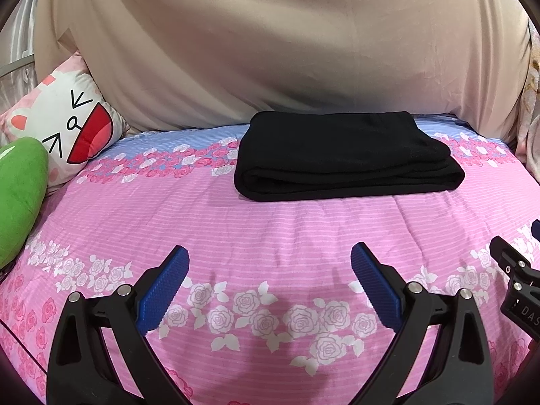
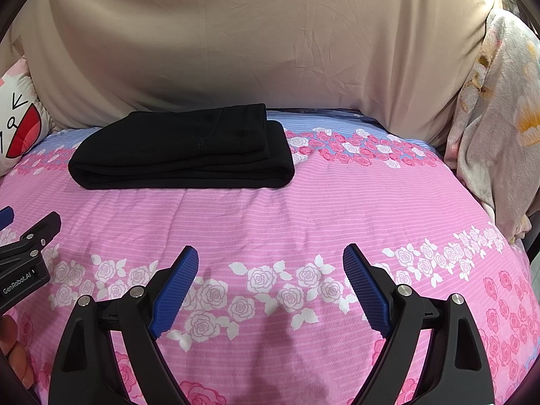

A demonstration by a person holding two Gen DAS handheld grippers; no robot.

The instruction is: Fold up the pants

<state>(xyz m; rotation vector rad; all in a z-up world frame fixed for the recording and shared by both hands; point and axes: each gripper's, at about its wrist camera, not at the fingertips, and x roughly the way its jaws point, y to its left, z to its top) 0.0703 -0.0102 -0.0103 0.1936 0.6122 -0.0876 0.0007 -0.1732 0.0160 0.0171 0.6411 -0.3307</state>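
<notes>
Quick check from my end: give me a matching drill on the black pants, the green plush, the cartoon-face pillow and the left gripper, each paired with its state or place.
Column one:
1. black pants
2. green plush
3. cartoon-face pillow
4. left gripper

Column two:
A. open, holding nothing, above the pink bedspread
B. at the far left edge, nearest the camera
C. folded into a stack, lying apart from both grippers
D. propped against the beige backrest

Pairs: 1-C, 2-B, 3-D, 4-A
</notes>
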